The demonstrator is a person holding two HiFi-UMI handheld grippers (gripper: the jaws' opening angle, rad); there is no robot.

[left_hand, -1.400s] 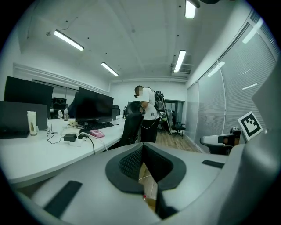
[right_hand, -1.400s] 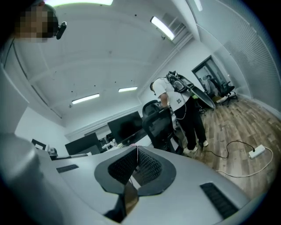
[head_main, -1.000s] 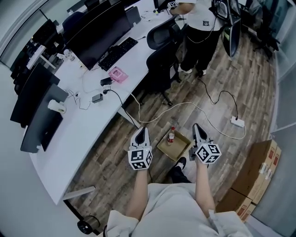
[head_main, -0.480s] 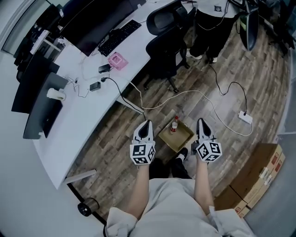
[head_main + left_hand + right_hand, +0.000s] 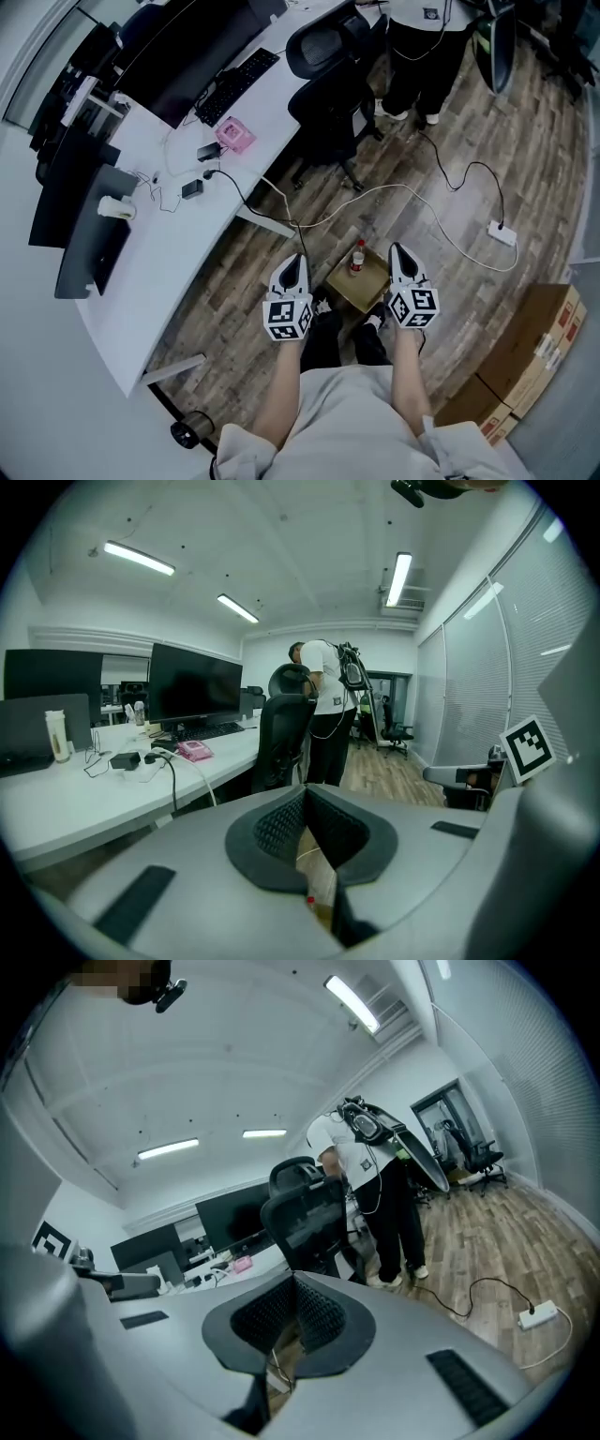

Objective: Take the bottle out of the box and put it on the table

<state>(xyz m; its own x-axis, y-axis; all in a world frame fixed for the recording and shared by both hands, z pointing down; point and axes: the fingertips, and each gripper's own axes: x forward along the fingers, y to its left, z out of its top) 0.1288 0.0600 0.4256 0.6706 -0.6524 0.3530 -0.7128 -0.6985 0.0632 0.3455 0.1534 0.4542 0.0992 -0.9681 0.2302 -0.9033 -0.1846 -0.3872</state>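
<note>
A small bottle (image 5: pixel 356 259) with a red cap and red label stands upright in an open brown cardboard box (image 5: pixel 359 285) on the wooden floor. My left gripper (image 5: pixel 295 260) hangs just left of the box, jaws shut and empty. My right gripper (image 5: pixel 399 250) hangs just right of the box, jaws closed with nothing between them. In the left gripper view the bottle's red cap (image 5: pixel 309 901) and a strip of the box (image 5: pixel 320 881) show below the shut pads (image 5: pixel 284 828). The right gripper view shows shut pads (image 5: pixel 309 1318) with only floor and cable below.
A long white table (image 5: pixel 187 234) with monitors, a keyboard (image 5: pixel 234 85), a pink object (image 5: pixel 235 137) and a white cup (image 5: pixel 116 209) runs along the left. A black office chair (image 5: pixel 330 94) and a standing person (image 5: pixel 422 47) are beyond. A white cable and power strip (image 5: pixel 502 233) lie on the floor; cardboard boxes (image 5: pixel 525 347) stand at right.
Both grippers have sunk towards the floor and now flank the box more closely. The head view has shifted, so the box sits nearer the person's feet.
</note>
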